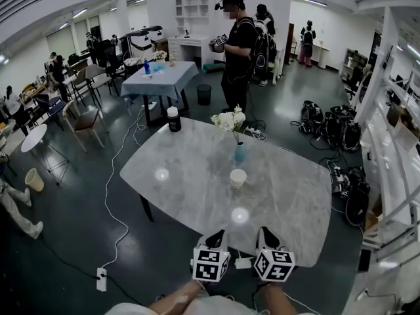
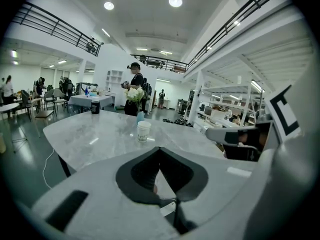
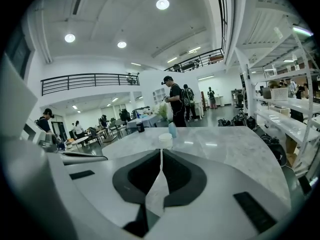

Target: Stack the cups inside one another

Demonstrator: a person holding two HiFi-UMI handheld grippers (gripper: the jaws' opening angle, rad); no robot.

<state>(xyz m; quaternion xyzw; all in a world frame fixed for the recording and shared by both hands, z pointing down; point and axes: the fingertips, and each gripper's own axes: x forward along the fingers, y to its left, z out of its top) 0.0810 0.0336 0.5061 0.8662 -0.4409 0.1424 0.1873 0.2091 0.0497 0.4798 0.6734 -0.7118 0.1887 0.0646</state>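
Vase (image 1: 239,153) at the cup's (image 1: 237,178) twelve o'clock could topple if we overreached; left gripper (image 1: 218,235) and right gripper (image 1: 263,233) were closed, empty.

a grey marble-topped table (image 1: 190,169) is carrying three things. a white paper cup (image 1: 237,178) is sitting near its middle, a small blue vase (image 1: 239,153) of white flowers (image 1: 230,119) is standing just beyond it, and a dark canister (image 1: 174,119) with a white lid is resting at the far left corner.

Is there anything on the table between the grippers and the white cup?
Nothing visible: only bare table lies between the left gripper, the right gripper and the cup. The vase stands beyond the cup.
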